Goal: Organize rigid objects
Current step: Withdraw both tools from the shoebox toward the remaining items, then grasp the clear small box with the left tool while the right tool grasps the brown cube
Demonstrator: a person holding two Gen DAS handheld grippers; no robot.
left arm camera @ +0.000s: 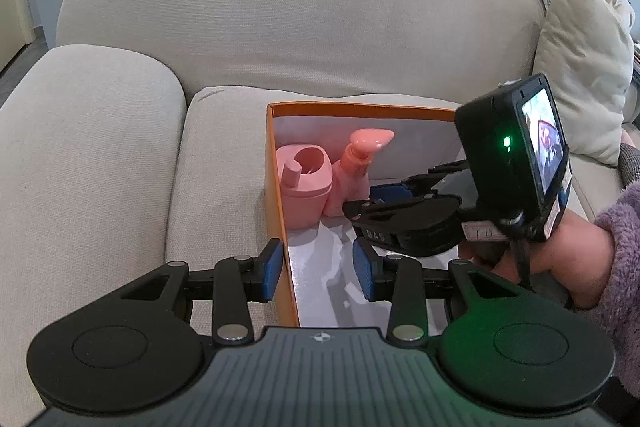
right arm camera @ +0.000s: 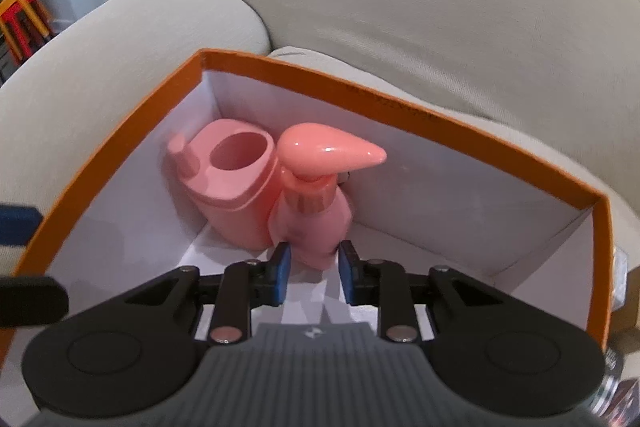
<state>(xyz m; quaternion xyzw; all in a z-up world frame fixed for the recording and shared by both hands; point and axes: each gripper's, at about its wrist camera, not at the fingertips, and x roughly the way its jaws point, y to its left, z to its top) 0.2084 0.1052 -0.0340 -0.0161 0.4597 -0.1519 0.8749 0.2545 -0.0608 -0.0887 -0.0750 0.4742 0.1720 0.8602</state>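
Observation:
An orange box [left arm camera: 360, 105] [right arm camera: 360, 83] with a white inside lies on the sofa seat. In its far left corner stand a pink container [left arm camera: 306, 187] [right arm camera: 232, 183] with a round hole on top and, right beside it, a pink pump bottle [left arm camera: 356, 171] [right arm camera: 312, 203], both upright. My right gripper [right arm camera: 314, 267] [left arm camera: 366, 201] reaches into the box, open. The bottle's base sits between its blue pads [right arm camera: 282, 267] with a thin gap on each side. My left gripper [left arm camera: 318, 267] is open and straddles the box's left wall, one finger outside and one inside.
The box rests on a beige sofa with a broad armrest [left arm camera: 80, 147] on the left and a backrest [left arm camera: 280, 7] behind. Cushions [left arm camera: 580, 67] lean at the right. A hand in a purple fleecy sleeve [left arm camera: 616, 247] holds the right gripper. A red and yellow stool [right arm camera: 20, 15] stands far left.

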